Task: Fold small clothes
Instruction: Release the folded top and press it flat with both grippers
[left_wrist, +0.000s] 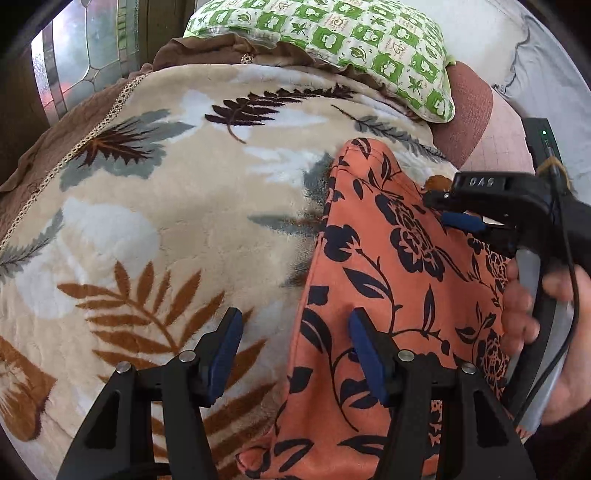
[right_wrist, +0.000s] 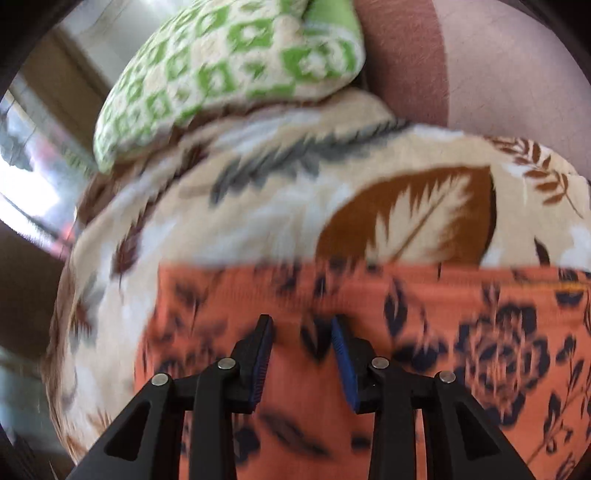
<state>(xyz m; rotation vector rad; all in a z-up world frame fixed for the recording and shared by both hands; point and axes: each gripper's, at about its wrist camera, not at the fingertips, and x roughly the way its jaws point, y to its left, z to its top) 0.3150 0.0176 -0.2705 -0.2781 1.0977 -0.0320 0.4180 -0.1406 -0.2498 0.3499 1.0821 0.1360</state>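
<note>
Left gripper (left_wrist: 291, 354) hangs spread, one finger over the blanket (left_wrist: 155, 229), the other over the orange cloth's (left_wrist: 369, 280) left edge, nothing pinched. Right gripper (right_wrist: 301, 354), held in a hand (left_wrist: 535, 317), stands parted and empty above the cloth, which lies flat on the blanket near a green pillow (left_wrist: 332, 40)

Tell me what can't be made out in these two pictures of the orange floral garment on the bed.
- Orange floral garment, left wrist view: its near end is hidden by the left hand-held gripper and cut off by the bottom edge.
- Same garment, right wrist view: the print is motion-blurred, so folds are unreadable.
- Right hand-held gripper, left wrist view: contact with the cloth is unclear.
- Green patterned pillow, right wrist view: blurred and cropped at the top.
</note>
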